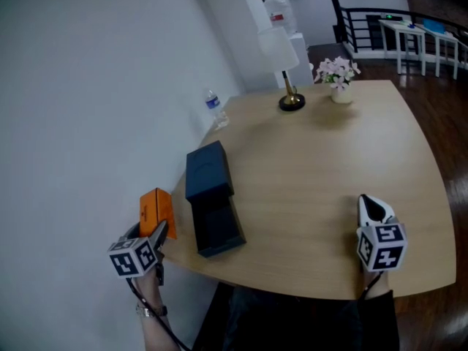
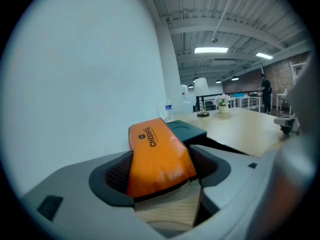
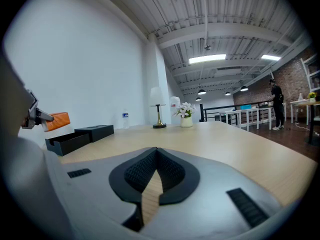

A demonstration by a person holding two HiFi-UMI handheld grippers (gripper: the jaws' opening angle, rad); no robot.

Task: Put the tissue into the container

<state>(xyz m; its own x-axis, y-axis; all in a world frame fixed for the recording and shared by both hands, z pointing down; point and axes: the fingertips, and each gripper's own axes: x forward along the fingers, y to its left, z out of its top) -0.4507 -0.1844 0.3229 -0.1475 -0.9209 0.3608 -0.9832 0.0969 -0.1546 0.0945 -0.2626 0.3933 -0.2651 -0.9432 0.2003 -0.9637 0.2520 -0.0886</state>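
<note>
An orange tissue pack (image 1: 156, 212) sits at the table's left edge by the wall, and my left gripper (image 1: 157, 236) is shut on it. In the left gripper view the pack (image 2: 157, 154) fills the gap between both pads of the left gripper (image 2: 161, 170). Just right of it lies the black container (image 1: 218, 227), an open tray with its lid part (image 1: 208, 170) behind. The container (image 2: 186, 130) shows beyond the pack. My right gripper (image 1: 373, 207) rests low over the table's near right, shut and empty. The right gripper (image 3: 156, 156) looks toward the container (image 3: 75, 140) and the pack (image 3: 57, 120).
A white wall runs along the table's left side. At the far end stand a water bottle (image 1: 213, 108), a lamp (image 1: 290, 97) and a vase of flowers (image 1: 338, 75). The wooden table (image 1: 322, 174) curves to a near edge by the person's body.
</note>
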